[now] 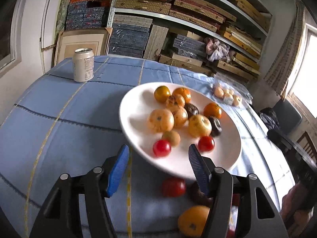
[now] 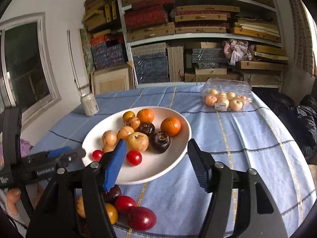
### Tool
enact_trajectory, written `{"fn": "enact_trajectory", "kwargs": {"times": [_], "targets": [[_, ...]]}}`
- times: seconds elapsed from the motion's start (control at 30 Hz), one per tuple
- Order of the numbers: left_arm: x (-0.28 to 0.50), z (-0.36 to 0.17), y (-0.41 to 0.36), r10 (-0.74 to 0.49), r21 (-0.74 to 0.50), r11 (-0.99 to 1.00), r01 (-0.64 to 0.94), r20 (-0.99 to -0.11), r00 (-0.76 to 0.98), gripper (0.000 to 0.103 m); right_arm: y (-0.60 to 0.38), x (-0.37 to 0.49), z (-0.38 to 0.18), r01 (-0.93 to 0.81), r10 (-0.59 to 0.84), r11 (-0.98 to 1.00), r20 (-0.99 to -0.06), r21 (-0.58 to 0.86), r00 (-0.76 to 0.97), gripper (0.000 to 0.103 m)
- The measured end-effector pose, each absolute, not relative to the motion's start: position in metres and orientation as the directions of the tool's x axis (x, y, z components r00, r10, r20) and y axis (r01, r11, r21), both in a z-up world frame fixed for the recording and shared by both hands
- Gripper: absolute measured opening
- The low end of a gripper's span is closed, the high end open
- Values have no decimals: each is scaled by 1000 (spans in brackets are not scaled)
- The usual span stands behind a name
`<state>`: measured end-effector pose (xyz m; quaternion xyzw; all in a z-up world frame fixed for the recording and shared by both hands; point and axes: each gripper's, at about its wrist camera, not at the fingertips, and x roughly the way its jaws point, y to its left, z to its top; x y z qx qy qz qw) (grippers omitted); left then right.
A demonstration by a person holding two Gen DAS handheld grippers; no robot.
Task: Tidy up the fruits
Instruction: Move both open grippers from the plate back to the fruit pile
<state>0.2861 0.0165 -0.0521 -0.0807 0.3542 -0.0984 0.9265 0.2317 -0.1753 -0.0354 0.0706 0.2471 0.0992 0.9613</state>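
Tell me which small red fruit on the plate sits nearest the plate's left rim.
The smaller one, beside the left gripper; the other red fruit lies further toward the plate's middle.

White plate (image 2: pixel 174 158) w/ orange tangerines (image 2: pixel 170 126), pale yellow-tan fruits (image 2: pixel 137 141), dark brown-purple ones (image 2: pixel 159 141) & red cherry tomatoes (image 2: pixel 134 157). Tablecloth (image 2: pixel 247 138) is light blue, checked w/ dark blue & yellow lines. Can (image 1: pixel 83 64) is off-white; gripper pads (image 2: pixel 116 164) blue on black arms.

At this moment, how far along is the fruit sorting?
Roughly a dozen fruits already sit on the white plate. Nothing is in hand: left tongs and right tongs are open and empty. Loose fruits remain on the cloth, and the clear pack is untouched.
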Motion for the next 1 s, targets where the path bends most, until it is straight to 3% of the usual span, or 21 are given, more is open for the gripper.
{"fn": "enact_trajectory", "kwargs": {"times": [0.4,1.0], "targets": [[263,-72,1,-217,-128,976,177,-681,700,63,-220,182,-40,-90,222,947,-428,308,876,84],[280,-89,-1,-180,-84,981,175,-735,654,65,-213,185,-42,-93,232,947,-457,307,858,87]]}}
